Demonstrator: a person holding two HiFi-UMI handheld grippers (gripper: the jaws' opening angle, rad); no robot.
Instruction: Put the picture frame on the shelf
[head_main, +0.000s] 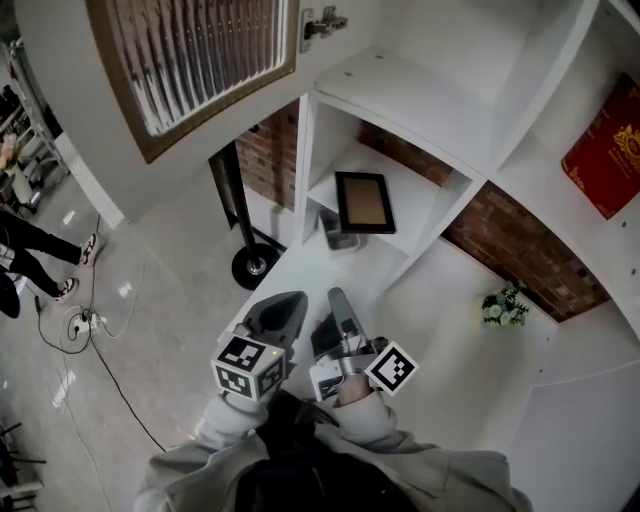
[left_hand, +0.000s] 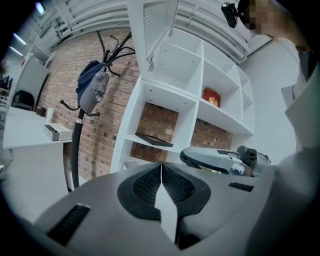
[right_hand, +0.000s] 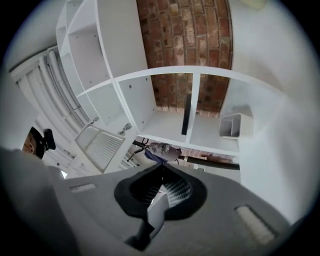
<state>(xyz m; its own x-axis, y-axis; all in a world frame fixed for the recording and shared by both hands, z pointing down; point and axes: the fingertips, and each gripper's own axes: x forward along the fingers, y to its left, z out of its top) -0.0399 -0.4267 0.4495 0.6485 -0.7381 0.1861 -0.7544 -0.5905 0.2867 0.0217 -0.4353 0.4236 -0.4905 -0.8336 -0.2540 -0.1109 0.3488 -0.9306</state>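
1. Picture frame (head_main: 364, 202): there is one, rectangular, with a dark rim and a brown panel. It lies flat on a board inside a compartment of the white shelf unit (head_main: 440, 115).
2. Two grey hand-held grippers are in view, side by side in front of the shelf unit: the left gripper (head_main: 285, 303) and the right gripper (head_main: 338, 300).
3. The left gripper's jaws are pressed together with nothing between them. The right gripper's jaws are likewise closed and empty.
4. The picture frame lies ahead of both grippers, deeper in the shelf unit. It is well apart from their tips and neither touches it.
5. One small pale open box (head_main: 338, 232) sits just beside the picture frame in the same compartment.
6. One red box with gold print (head_main: 605, 160) stands in another compartment of the shelf unit.
7. One small bunch of white flowers (head_main: 505, 305) sits on a lower surface of the shelf unit.
8. One black coat stand (head_main: 245, 225) stands beside the shelf unit's outer side.
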